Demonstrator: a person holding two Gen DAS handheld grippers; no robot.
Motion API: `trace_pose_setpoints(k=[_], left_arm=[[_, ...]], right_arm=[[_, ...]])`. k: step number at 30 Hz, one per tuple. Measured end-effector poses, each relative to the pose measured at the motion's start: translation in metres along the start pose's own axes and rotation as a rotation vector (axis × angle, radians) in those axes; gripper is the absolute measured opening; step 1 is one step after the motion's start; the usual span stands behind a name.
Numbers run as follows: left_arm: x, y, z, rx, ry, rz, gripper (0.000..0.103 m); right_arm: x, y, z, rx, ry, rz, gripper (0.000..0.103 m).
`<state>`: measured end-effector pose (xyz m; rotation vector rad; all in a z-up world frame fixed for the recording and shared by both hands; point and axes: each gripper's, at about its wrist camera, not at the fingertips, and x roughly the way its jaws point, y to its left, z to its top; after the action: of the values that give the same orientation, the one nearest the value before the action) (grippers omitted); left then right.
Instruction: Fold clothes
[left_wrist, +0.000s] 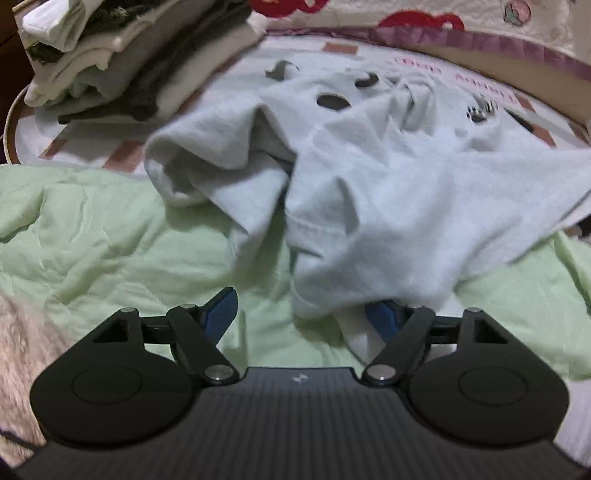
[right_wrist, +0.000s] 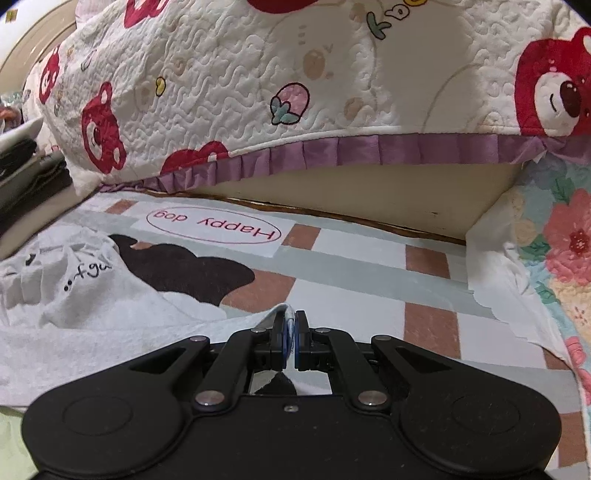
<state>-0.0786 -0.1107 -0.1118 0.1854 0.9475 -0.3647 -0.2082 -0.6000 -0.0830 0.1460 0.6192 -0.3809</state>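
- A pale printed T-shirt (left_wrist: 369, 177) lies rumpled across the checked "Happy dog" sheet (right_wrist: 351, 266), its near edge spilling onto the green quilt (left_wrist: 92, 236) on the camera side of that sheet.
- The right gripper (right_wrist: 291, 336) is clenched on a thin hem of the shirt, low over the sheet; fabric shows pinched between the blue pads.
- The left gripper (left_wrist: 299, 314) stands spread wide, one blue finger (left_wrist: 221, 310) bare, the other partly under a drooping fold of the shirt; it appears to grip nothing.
- Judged by its sag and creases, the shirt is light, soft and limp: it should drape, bunch and slip out of shape unless held at two points. Stitched hems or corners look like the surest holds.
- A stack of folded clothes (left_wrist: 122, 62) sits at the sheet's far left; a bear-print quilt (right_wrist: 295, 74) rises behind it.
- Hard to read: which end of the shirt is which, sleeves and collar lost in the bunching, and the left view is blurred. How much cloth the right jaws hold is hidden.
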Motion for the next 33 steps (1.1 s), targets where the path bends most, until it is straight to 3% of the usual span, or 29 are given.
trace_pose_setpoints(k=[1,2,3,6,8,14,20,22,24,29,32,33], left_arm=[[-0.003,0.0,0.003,0.012,-0.024,-0.009,0.035],[-0.007,-0.002,0.007,0.031,-0.053,-0.017,0.015],[-0.012,-0.003,0.011,0.049,-0.082,-0.026,0.003],[-0.027,-0.002,0.025,0.072,-0.172,-0.063,0.003],[-0.033,0.01,0.04,-0.026,-0.207,-0.125,0.004],[-0.005,0.022,0.058,-0.174,-0.088,-0.16,0.005],[0.003,0.028,0.068,-0.255,-0.081,-0.193,0.009],[0.008,0.031,0.071,-0.275,-0.075,-0.21,0.011],[0.008,0.031,0.071,-0.265,-0.077,-0.223,0.015],[0.005,0.012,0.065,-0.124,-0.091,-0.209,0.038],[0.011,-0.002,0.061,-0.035,-0.105,-0.155,0.04],[0.012,-0.007,0.06,-0.002,-0.112,-0.13,0.034]], right_arm=[[0.003,-0.001,0.0,0.005,0.003,0.01,0.003],[0.005,-0.003,0.001,0.011,0.006,0.02,0.003],[0.008,-0.004,0.001,0.016,0.009,0.03,0.003],[0.016,-0.008,0.002,0.032,0.017,0.061,0.004],[0.024,-0.01,0.002,0.045,0.041,0.082,0.004],[0.05,-0.016,-0.009,0.094,0.13,0.101,0.011],[0.064,-0.017,-0.028,0.113,0.196,0.104,0.013],[0.067,-0.017,-0.034,0.115,0.205,0.099,0.021],[0.069,-0.017,-0.04,0.116,0.205,0.092,0.027],[0.072,-0.018,-0.042,0.114,0.172,0.1,0.027],[0.074,-0.012,-0.041,0.053,0.157,0.113,0.003],[0.073,-0.011,-0.038,0.058,0.147,0.111,0.003]])
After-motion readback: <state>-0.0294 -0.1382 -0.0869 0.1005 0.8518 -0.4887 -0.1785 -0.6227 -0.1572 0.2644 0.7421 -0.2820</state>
